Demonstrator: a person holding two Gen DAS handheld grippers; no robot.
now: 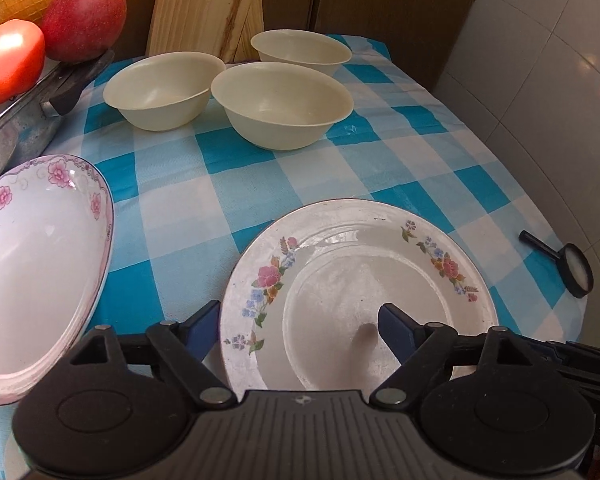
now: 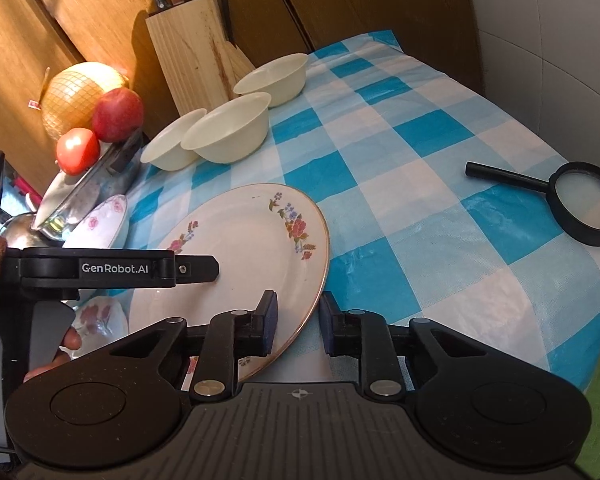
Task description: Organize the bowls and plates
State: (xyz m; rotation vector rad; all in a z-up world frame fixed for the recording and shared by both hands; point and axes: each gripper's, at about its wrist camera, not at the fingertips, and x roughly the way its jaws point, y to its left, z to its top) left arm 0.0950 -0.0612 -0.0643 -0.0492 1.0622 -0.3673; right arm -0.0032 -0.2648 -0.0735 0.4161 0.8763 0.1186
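A flowered dinner plate (image 1: 360, 280) (image 2: 240, 248) lies on the checked tablecloth near the front. My left gripper (image 1: 296, 328) is open, its jaws astride the plate's left rim; it shows from the side in the right wrist view (image 2: 196, 269). My right gripper (image 2: 298, 322) is open with the plate's right rim between its jaws, pads not touching. A pink-flowered deep plate (image 1: 40, 264) (image 2: 100, 220) sits at the left. Three cream bowls (image 1: 282, 104) (image 1: 162, 88) (image 1: 302, 51) stand at the back, also in the right wrist view (image 2: 228, 132).
A magnifying glass (image 1: 572, 268) (image 2: 580, 200) lies near the table's right edge. A metal pan (image 1: 24, 128) at the left carries a tomato (image 1: 8, 60) and an apple (image 1: 84, 18). A wooden knife block (image 2: 192, 48) stands behind the bowls. Another flowered dish (image 2: 100, 320) lies at the front left.
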